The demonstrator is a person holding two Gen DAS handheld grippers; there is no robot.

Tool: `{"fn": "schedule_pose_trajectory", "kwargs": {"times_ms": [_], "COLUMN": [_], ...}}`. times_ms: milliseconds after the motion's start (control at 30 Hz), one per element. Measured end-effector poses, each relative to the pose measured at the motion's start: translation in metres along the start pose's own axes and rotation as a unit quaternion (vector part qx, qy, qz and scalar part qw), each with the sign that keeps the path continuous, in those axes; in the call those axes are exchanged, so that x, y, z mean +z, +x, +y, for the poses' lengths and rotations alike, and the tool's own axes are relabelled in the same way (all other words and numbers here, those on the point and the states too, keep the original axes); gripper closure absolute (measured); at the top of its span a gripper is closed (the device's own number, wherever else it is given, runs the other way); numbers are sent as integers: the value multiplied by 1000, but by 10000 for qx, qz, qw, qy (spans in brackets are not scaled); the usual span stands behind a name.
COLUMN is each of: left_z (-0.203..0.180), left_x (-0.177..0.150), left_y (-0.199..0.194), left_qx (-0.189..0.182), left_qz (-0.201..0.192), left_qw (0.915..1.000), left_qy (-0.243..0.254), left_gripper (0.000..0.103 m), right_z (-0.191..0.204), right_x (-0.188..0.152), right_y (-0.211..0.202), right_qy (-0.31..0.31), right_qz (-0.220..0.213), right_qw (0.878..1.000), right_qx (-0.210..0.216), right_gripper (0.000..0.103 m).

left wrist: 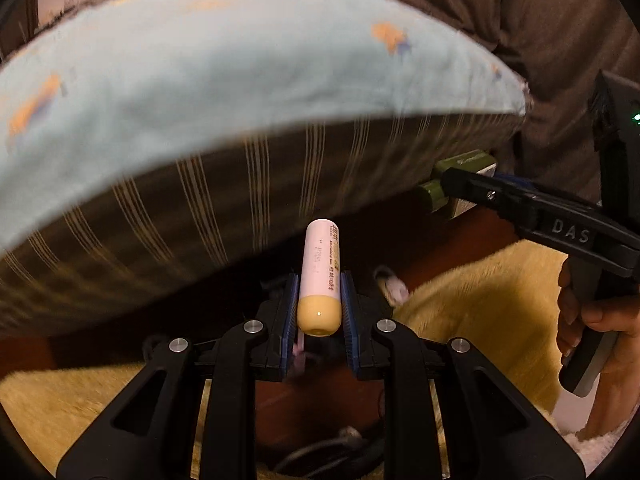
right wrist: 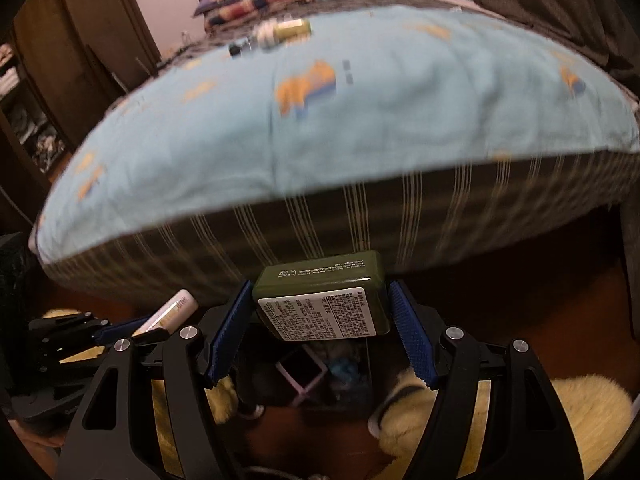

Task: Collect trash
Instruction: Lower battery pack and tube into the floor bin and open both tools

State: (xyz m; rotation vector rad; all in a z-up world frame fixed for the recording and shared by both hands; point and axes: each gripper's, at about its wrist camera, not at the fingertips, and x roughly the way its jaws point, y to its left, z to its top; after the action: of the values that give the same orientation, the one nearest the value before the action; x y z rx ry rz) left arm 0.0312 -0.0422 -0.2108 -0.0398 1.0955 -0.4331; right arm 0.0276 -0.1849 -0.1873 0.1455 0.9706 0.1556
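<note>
My left gripper [left wrist: 319, 300] is shut on a white tube with a yellow cap [left wrist: 320, 276], held upright between the blue pads. The tube also shows in the right wrist view [right wrist: 170, 314]. My right gripper [right wrist: 320, 312] holds a dark green box with a white printed label [right wrist: 324, 300] between its blue pads; the box also shows in the left wrist view [left wrist: 460, 176]. Below the right gripper is a dark bin [right wrist: 320, 372] with a pink-edged box and blue scrap inside. Both grippers hang in front of the bed's edge.
A bed with a light blue sheet [right wrist: 340, 112] and striped dark mattress side [left wrist: 200, 200] fills the view ahead. More small items [right wrist: 280, 32] lie far back on the sheet. Yellow fluffy rugs [left wrist: 480, 292] lie on the dark red floor. A wardrobe [right wrist: 80, 40] stands left.
</note>
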Motion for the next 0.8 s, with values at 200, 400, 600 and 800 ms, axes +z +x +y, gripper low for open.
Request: {"fn": "schedule_pose_trajectory", "kwargs": {"times_ms": [200,400,600,800], "left_z": [10,22,29,32], "left_x": [-16,-23,-31,-38], "left_y": [43,87,115,138], "left_qx": [42,131,100,113], "left_qz": [327,621,868,1161], "left_qw": [9994,9977,9957,9926], "left_qy": [-141,-245,-321,-323], "left_gripper": [84,84,84,83], "right_z": [-8,-15,-23,-24], "right_x": [-24,-41,-55,-59], "right_y": [39,78,116,136], "right_qy": [153,223,374,401], "right_qz": [389,678,1100,1402], "right_qw": [9991,9973,9931,9893], "right_qx": [-50,-147,-131,-83], "right_gripper": [32,33,32,32]}}
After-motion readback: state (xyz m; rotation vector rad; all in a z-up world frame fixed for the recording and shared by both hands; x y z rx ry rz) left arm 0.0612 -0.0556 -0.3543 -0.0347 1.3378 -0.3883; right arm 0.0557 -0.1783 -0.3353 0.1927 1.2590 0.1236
